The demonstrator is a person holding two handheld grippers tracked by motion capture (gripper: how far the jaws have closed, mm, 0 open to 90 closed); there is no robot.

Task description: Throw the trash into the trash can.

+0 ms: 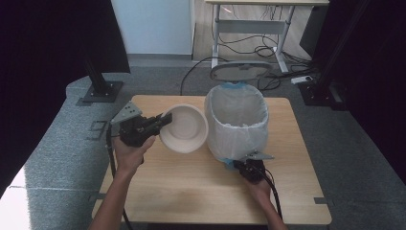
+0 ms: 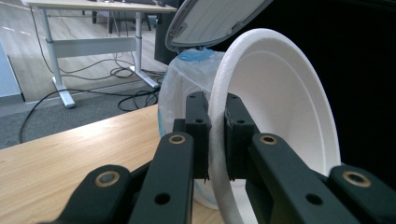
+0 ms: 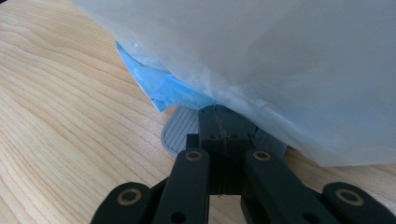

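The left gripper (image 1: 164,119) pinches the rim of the white bowl (image 1: 184,128), held tilted above the bench (image 1: 191,187) at nine o'clock of the lined bin (image 1: 237,122). At the bin's six o'clock, the right gripper (image 1: 240,164) presses its fingers (image 3: 219,140) together on the grey pedal (image 3: 180,133).

Bin pedal (image 3: 180,128) half hidden under right tongs (image 3: 219,140); bowl (image 2: 275,126) cut off at bottom edge

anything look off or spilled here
No spill or damage shows. The white bowl is tipped on edge, but only because the left gripper clamps its rim beside the lined bin. The bin's lid stands open while the right gripper, shut, presses its pedal.
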